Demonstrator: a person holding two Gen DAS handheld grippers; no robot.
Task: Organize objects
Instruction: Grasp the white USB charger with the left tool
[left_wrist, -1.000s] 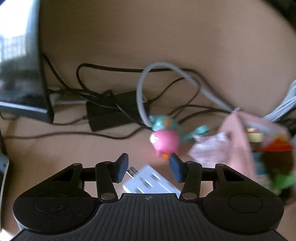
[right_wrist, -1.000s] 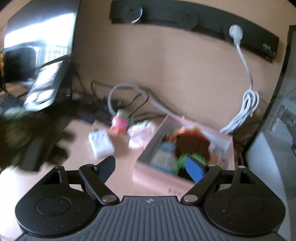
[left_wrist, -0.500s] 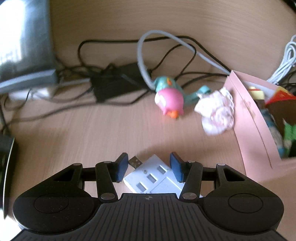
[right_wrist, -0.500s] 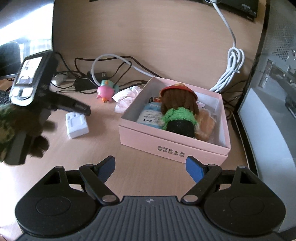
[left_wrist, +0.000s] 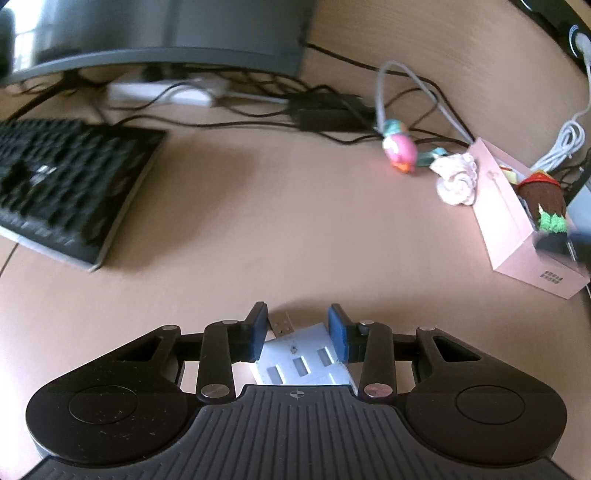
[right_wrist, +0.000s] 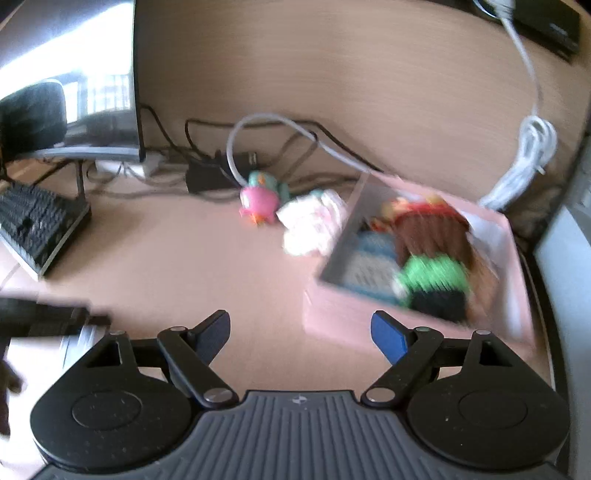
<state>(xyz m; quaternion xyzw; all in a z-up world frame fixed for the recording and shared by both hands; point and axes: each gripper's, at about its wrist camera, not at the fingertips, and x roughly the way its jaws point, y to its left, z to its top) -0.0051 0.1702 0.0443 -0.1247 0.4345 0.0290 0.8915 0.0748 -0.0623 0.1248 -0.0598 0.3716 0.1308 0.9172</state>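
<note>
- Closing my left tongs (left_wrist: 295, 326) around the white USB hub (left_wrist: 301, 363) at the bottom centre of the left wrist view; the hub sits between the blue pads with its plug poking up and left, and I judge the pads to be at or very near its sides, though I cannot tell if they press yet.
- My right tongs (right_wrist: 299, 332) stand wide with nothing between them, hovering over bare tabletop (right_wrist: 207, 266) at the lower middle of the right wrist view.
- Just beyond them, to the right, the pink box (right_wrist: 413, 325) already holds a brown-haired doll in green (right_wrist: 432, 251) and some blurred blue items, so part of the sorting looks done.
- Still outside the box, touching or just beside its left wall, lies a white-pink crumpled bundle (right_wrist: 314, 225); left of that sits a pink and teal toy bird (right_wrist: 260, 201) among the cables.
- By my reckoning the hub, the bundle and the bird remain to go in.
- The keyboard (left_wrist: 62, 184) at the left and the monitor base behind it look like fixtures, not things to sort.
</note>
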